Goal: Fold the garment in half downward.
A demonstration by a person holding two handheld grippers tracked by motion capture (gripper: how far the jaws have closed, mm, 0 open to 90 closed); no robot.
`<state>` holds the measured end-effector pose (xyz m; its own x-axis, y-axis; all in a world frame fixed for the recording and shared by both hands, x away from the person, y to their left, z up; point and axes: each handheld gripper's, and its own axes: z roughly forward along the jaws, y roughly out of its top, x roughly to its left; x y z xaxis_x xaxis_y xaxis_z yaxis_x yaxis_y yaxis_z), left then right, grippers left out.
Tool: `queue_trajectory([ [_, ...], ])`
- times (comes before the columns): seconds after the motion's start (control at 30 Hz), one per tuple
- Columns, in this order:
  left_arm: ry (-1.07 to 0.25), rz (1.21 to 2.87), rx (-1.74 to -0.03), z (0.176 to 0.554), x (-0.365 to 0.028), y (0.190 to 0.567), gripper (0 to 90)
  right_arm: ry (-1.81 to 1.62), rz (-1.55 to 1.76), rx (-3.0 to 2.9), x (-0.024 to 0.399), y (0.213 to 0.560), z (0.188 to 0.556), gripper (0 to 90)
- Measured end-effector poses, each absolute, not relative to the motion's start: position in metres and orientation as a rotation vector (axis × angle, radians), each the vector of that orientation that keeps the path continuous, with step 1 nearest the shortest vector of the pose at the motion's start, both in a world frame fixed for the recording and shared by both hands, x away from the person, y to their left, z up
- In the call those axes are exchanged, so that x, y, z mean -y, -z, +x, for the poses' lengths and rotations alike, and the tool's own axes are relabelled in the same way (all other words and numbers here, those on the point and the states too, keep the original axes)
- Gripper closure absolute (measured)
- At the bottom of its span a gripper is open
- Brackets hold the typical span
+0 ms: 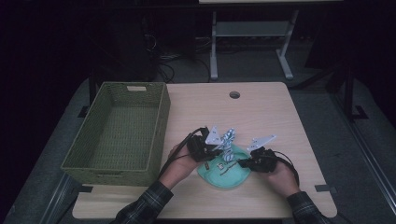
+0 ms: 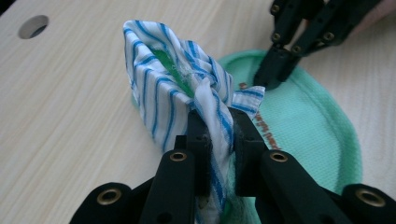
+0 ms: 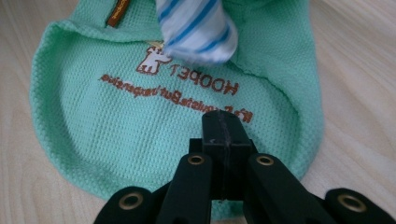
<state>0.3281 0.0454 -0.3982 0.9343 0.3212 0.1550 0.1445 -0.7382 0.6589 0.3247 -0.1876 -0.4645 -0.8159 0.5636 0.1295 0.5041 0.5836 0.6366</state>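
Note:
A mint-green pet garment (image 1: 224,176) with brown lettering lies flat near the table's front edge. Its blue-and-white striped part (image 2: 159,88) is pulled up off the table in a bunch. My left gripper (image 2: 218,126) is shut on that striped cloth, which is squeezed between the pads. From the high view, the left gripper (image 1: 219,150) sits at the garment's left and the right gripper (image 1: 242,163) at its right. My right gripper (image 3: 225,126) is shut, tips down on the green cloth (image 3: 116,121) just below the lettering. No fabric shows between its jaws. The striped part (image 3: 196,28) hangs beyond it.
A large green woven basket (image 1: 159,121), with nothing in it, stands on the table's left side. A round cable hole (image 1: 234,94) is in the tabletop at the back. Bare wood lies behind and right of the garment. A desk frame and cables stand on the floor beyond.

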Motion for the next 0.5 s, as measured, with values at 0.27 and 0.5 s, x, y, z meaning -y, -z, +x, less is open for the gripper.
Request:
queue_trajectory([
  [0.27, -0.350, 2.437, -0.242, 0.314, -0.029, 0.403, 79.6, -1.063, 0.920, -2.717, 0.189, 0.465, 0.326, 89.9],
  [0.5, -0.245, 2.439, -0.232, 0.311, -0.022, 0.416, 78.6, -1.059, 0.939, -2.699, 0.195, 0.463, 0.326, 89.9],
])
